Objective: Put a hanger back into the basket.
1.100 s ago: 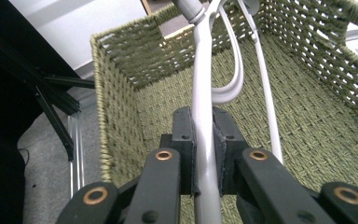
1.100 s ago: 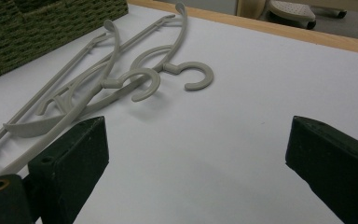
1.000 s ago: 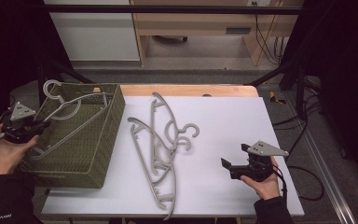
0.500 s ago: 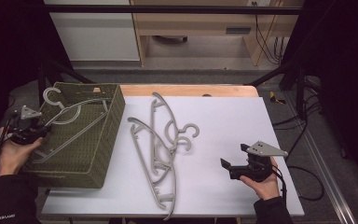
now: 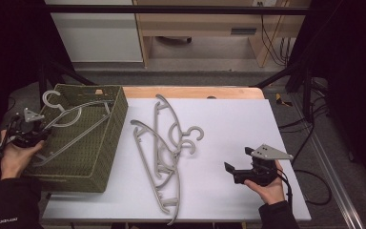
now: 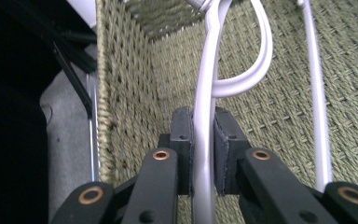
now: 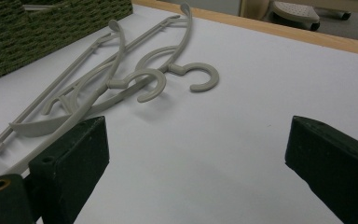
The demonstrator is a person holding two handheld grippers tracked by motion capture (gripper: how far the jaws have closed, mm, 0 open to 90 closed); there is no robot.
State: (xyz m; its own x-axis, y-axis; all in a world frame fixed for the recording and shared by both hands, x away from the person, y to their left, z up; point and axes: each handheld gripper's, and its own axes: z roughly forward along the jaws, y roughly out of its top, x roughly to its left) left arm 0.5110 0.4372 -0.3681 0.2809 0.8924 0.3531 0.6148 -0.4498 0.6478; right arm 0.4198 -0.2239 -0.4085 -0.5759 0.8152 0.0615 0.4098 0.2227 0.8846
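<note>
Hanger (image 6: 205, 121), grey plastic, lies slanted in the woven basket (image 5: 106, 157) at the bench's (image 5: 248, 124) nine o'clock, clamped between the closed left tongs (image 6: 203, 154). Right tongs (image 7: 196, 177) gape empty at five o'clock. Two more hangers (image 5: 164, 152) lie at centre. Likely step: depositing; next, release, then fetch another.

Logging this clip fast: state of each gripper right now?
Left gripper: shut on a grey hanger over the woven basket.
Right gripper: open, holding nothing, above the white table.
</note>
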